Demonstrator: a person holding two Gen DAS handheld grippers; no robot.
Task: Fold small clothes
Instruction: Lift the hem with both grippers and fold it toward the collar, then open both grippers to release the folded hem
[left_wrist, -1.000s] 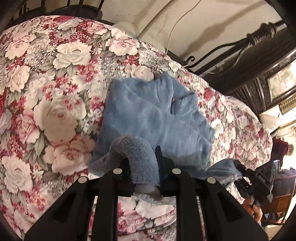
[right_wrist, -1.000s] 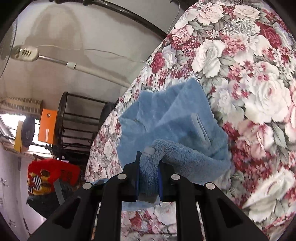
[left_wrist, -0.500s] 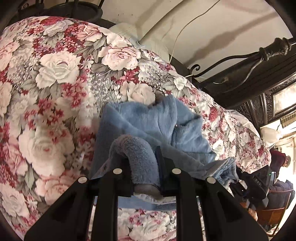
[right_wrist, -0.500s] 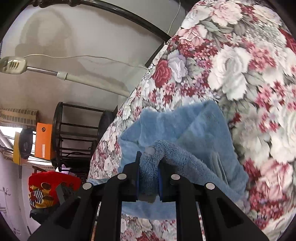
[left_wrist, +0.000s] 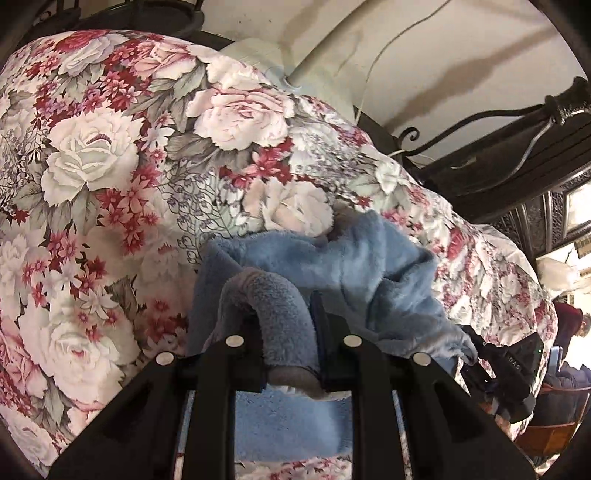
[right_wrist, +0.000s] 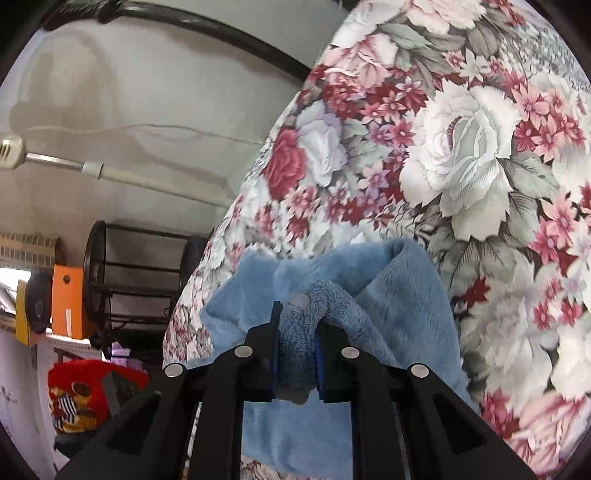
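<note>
Both grippers have carried the blue fleece garment (left_wrist: 354, 266) farther up the floral bedspread (left_wrist: 92, 155); left gripper (left_wrist: 288, 332) pinches a fold at lower centre; right gripper (right_wrist: 295, 343) likewise.

You have a light blue fleece garment (left_wrist: 354, 266) in front of you, plain, with no print on it. Under it, the bedspread (left_wrist: 110, 155) is a floral pattern: big white and pale pink roses, smaller crimson and pink blossoms, grey-green leaves. Both your grippers, left (left_wrist: 288, 354) and right (right_wrist: 295, 350), are black with silver screw heads. The bed frame (left_wrist: 517, 122) behind is dark. In the right wrist view you see an orange box (right_wrist: 66, 299) and a red bundle (right_wrist: 85, 387).
</note>
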